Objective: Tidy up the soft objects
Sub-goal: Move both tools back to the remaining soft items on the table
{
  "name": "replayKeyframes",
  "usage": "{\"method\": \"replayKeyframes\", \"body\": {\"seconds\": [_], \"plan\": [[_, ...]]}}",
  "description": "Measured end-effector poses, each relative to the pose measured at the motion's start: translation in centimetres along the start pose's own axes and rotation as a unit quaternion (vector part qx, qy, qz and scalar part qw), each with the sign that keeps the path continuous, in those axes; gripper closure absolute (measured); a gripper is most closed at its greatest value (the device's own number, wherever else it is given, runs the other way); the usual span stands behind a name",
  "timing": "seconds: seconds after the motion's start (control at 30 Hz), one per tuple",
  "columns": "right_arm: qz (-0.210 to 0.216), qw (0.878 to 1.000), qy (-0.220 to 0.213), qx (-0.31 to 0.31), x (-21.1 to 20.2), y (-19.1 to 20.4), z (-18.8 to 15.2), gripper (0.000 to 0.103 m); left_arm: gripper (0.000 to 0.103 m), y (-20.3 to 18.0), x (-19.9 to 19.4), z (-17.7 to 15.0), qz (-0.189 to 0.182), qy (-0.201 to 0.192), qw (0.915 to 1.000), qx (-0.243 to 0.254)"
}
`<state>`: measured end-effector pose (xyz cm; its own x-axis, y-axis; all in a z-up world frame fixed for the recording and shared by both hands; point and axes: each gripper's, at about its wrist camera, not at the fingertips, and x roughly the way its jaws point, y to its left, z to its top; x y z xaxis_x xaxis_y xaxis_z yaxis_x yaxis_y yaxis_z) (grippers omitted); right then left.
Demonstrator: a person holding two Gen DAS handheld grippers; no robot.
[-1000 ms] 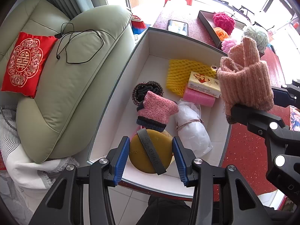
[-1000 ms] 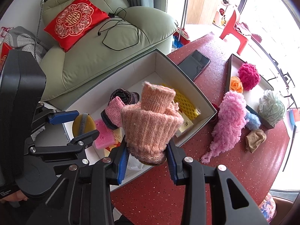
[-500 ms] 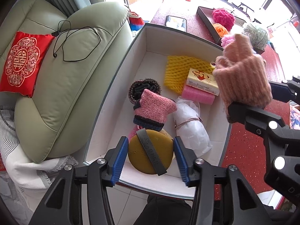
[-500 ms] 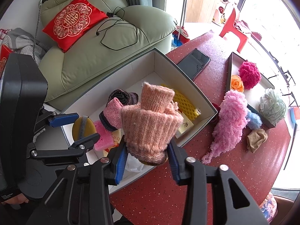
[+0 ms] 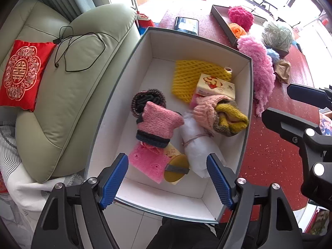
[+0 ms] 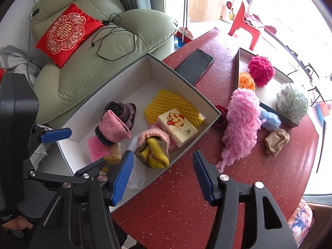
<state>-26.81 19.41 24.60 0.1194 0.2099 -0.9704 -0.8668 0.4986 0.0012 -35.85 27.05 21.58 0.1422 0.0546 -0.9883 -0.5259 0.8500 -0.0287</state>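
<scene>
On red cushion, double-happiness emblem

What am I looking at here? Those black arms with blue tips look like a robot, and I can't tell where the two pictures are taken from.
There is no robot: a person holds a hand tool in each hand, each with two blue-padded fingers and a camera looking along them. One picture looks down from the left gripper, the other from the right gripper.

Below them a white box sits on a red table, with a green sofa behind it. The box holds soft things: a pink and mustard knit roll, a pink sock roll, a yellow foam net, a pink sponge and a round yellow pad.

Both grippers' jaws have just been opening and hold nothing. A fluffy pink piece lies on the table outside the box.
</scene>
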Motion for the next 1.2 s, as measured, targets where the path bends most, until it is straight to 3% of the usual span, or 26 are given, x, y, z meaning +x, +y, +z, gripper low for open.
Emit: {"method": "replayKeyframes", "body": {"seconds": [0.5,0.63,0.73,0.83,0.97,1.07,1.2], "plan": [[-0.016,0.995,-0.009,0.095,-1.5,-6.9,-4.0,0.04,0.024,-5.9,-1.0,1.0,-0.008,-0.004,0.999,0.043],[-0.028,0.991,-0.013,0.131,-2.0,-10.4,-5.6,0.04,0.024,-9.1,-1.4,2.0,-0.024,-0.003,0.9979,0.061],[-0.04,0.982,-0.01,0.183,-1.8,-15.2,-7.1,0.04,0.024,-12.5,-1.3,3.4,-0.036,-0.004,0.9962,0.079],[-0.044,0.974,-0.005,0.222,-0.9,-20.3,-7.9,0.04,0.024,-16.1,0.0,5.5,-0.051,0.008,0.9955,0.079],[-0.025,0.957,0.004,0.288,1.6,-27.0,-7.7,0.04,0.024,-21.0,3.2,9.5,-0.043,0.018,0.9958,0.079],[-0.015,0.949,-0.004,0.314,3.4,-30.7,-6.2,0.04,0.024,-22.7,6.3,12.3,-0.029,0.032,0.997,0.063],[-0.01,0.947,0.007,0.32,6.9,-33.8,-3.9,0.04,0.024,-24.0,10.4,14.4,0.005,0.053,0.9972,0.053]]}}
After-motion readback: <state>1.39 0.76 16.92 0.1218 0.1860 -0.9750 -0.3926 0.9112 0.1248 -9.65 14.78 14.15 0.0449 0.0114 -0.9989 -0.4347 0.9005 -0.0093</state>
